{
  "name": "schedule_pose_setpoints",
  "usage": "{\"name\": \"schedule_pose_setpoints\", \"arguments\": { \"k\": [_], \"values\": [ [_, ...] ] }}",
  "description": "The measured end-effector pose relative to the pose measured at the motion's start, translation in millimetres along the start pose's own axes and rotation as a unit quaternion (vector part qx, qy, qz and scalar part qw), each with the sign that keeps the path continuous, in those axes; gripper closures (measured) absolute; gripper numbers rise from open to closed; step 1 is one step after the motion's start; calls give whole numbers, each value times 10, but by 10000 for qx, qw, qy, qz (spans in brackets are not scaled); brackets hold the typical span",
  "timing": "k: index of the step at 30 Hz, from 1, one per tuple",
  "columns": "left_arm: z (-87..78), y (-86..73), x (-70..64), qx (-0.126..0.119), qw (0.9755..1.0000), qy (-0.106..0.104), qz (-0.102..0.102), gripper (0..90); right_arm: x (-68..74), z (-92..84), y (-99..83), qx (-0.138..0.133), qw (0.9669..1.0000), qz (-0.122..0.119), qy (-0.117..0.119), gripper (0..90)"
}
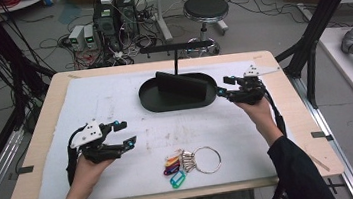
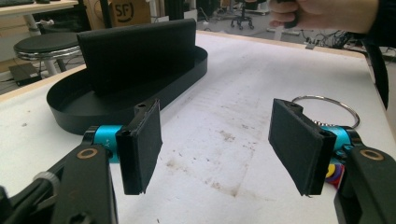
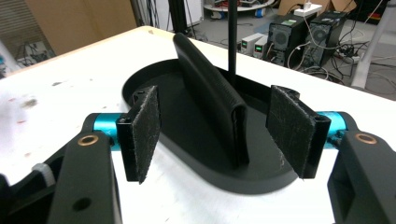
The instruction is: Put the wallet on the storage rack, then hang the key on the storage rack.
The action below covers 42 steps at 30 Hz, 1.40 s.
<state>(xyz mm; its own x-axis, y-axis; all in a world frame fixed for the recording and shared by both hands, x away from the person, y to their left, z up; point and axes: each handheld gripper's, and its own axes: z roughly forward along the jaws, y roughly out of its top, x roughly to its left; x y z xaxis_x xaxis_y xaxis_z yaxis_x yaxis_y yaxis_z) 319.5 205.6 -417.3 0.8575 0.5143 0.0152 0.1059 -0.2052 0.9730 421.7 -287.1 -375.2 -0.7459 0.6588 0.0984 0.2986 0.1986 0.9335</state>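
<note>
I'm holding my right tongs (image 1: 223, 87) wide open, empty, beside the black oval tray (image 1: 149, 100) holding the upright black wallet (image 3: 212, 100). Left tongs (image 1: 124, 133) gaping, empty. Next: probably fetching the coloured-tag key ring (image 1: 191, 162).

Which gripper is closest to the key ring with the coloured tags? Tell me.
The left gripper. It sits open just left of the key ring near the table's front edge, while the right gripper is far back, at the right end of the black oval tray.

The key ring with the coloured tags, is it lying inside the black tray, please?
No, the key ring lies on the white mat near the table's front edge, apart from the black tray.
</note>
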Motion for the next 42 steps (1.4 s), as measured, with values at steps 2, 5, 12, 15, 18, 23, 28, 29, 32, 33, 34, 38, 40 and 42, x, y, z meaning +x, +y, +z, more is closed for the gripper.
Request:
{"name": "schedule_pose_setpoints", "arguments": {
  "k": [2,5,12,15,18,23,28,29,32,33,34,38,40,42],
  "values": [
    [5,12,9,0,10000,15,14,346,8,-39,-16,-5,10000,-25,3,360],
    [3,19,24,-32,10000,71,11,346,50,-189,-104,-43,9999,20,116,314],
    [-9,18,34,-37,9999,124,4,346,135,-394,-258,-86,9999,-43,126,284],
    [-19,9,42,-32,9999,159,-9,346,158,-514,-355,-313,9995,-65,65,259],
    [-23,-3,50,-2,9999,165,-14,342,163,-560,-405,-365,9993,-30,39,251],
    [-47,-23,62,-19,9997,231,-48,336,150,-601,-500,-365,9993,111,-27,235],
    [-59,-33,37,-5,9996,281,-41,334,161,-595,-551,-432,9989,159,-54,234],
    [-60,-35,30,-6,9996,282,-30,335,176,-584,-564,-503,9986,134,-67,233],
    [-53,-37,40,-12,9996,282,-39,335,216,-568,-564,-457,9989,78,-45,233],
    [-48,-37,48,-19,9996,280,-34,335,226,-565,-562,-469,9989,40,-42,234],
    [-48,-37,48,-19,9996,280,-34,335,226,-565,-562,-469,9989,40,-42,234],
    [-31,-45,63,-21,9995,299,-57,335,254,-574,-568,-391,9992,12,-63,233],
    [-33,-44,59,0,9995,317,-43,335,254,-577,-571,-368,9993,22,-68,233],
    [-38,-40,56,-4,9994,338,-39,335,257,-585,-578,-383,9992,9,-65,234]
  ]
}}
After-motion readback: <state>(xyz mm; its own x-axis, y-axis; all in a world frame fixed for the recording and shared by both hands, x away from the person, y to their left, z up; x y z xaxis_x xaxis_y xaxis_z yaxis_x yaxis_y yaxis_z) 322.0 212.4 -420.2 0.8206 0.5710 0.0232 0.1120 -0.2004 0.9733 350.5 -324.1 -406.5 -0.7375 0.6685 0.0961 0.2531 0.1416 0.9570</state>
